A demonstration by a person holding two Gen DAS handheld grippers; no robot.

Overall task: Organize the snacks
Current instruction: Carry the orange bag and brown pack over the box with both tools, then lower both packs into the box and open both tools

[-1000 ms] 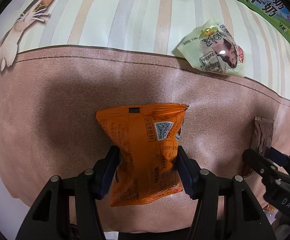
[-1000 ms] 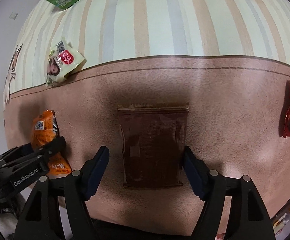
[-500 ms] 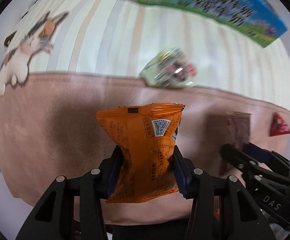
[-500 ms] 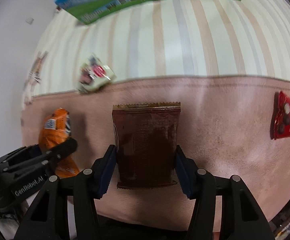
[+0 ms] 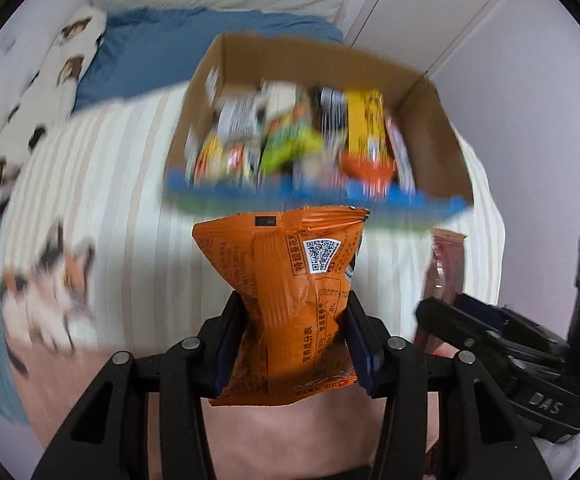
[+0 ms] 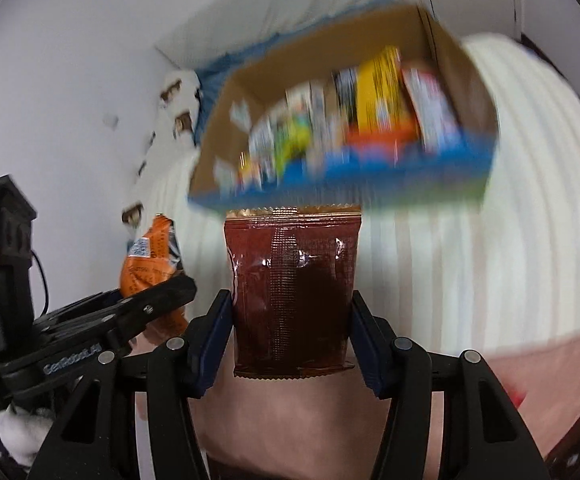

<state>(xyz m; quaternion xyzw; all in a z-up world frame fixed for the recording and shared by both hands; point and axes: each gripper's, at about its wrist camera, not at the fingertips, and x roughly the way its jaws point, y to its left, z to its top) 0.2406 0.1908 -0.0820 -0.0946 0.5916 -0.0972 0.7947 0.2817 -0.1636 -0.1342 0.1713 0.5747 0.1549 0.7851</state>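
Left gripper [image 5: 294, 344]: your pads pinch the orange snack bag [image 5: 286, 300], lower centre of the left view, clear of the bed.
Right gripper [image 6: 292, 340]: your pads clamp the brown snack packet [image 6: 292, 292], upright at lower centre of the right view.
Bedspread [image 5: 122, 184]: striped, mid frame, beneath both packets.
Cardboard box [image 5: 422, 128]: upper centre, blurred, open-topped, crowded with snack packs.
Blue pillow [image 5: 162, 48]: upper left, behind the box.

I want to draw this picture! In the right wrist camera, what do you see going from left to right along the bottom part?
Left tool → orange snack packet it holds → brown snack packet, squeezed in the right tool → striped cream blanket.
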